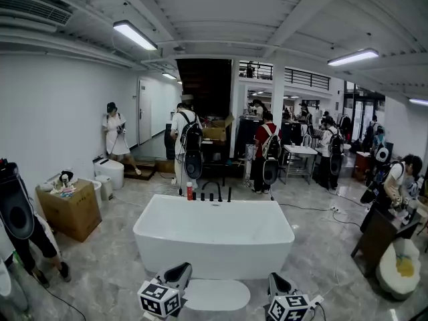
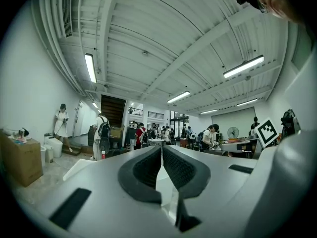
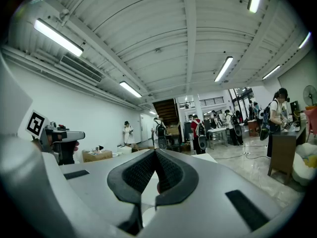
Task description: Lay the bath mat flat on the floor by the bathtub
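A white freestanding bathtub [image 1: 214, 236] stands in the middle of the grey marble floor. In front of its near side lies a white bath mat [image 1: 216, 294] with rounded corners, and it looks flat. My left gripper [image 1: 179, 273] is just left of the mat and my right gripper [image 1: 281, 285] just right of it, both low in the head view. In the left gripper view the left gripper [image 2: 161, 150] has its dark pads meeting at the tips, with nothing seen between them. The right gripper [image 3: 155, 152] is likewise shut and holds nothing visible. Both point over the tub toward the room.
A black faucet [image 1: 212, 191] and a red bottle [image 1: 189, 191] are on the tub's far rim. A cardboard box [image 1: 67, 209] and a toilet [image 1: 110, 171] stand at the left, and a dark cabinet [image 1: 374, 236] at the right. Several people stand behind the tub. A person's leg [image 1: 30, 236] is at the left edge.
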`<state>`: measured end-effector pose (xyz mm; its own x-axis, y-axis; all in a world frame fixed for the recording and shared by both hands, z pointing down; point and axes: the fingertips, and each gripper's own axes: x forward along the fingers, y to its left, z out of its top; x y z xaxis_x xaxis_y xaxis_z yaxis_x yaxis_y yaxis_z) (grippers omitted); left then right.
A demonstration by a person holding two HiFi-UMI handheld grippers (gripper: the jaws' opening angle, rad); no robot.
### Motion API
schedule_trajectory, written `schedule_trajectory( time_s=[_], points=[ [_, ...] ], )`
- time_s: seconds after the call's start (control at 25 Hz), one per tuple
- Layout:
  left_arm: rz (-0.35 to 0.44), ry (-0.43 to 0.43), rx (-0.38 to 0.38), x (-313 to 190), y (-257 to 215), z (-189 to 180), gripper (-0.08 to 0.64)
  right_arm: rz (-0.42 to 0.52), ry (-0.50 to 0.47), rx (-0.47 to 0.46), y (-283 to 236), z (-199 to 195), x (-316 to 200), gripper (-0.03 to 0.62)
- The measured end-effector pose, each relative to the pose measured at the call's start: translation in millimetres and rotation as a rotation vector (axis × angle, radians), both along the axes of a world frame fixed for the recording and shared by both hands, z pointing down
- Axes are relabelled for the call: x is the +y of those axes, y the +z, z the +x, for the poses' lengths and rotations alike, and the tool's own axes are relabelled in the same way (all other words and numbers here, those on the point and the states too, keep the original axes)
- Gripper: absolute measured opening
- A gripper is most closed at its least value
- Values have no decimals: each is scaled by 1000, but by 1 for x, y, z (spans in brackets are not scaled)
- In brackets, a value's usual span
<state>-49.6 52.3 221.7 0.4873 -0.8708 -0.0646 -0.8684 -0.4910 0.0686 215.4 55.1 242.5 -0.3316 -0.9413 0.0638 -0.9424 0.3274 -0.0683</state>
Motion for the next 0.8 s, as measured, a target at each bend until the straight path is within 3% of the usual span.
schedule_trajectory(
  time_s=[0.8],
  points=[
    [-8,-13,4,-1,3,7,29,-8,-11,4,6,9,-3,25]
  ],
)
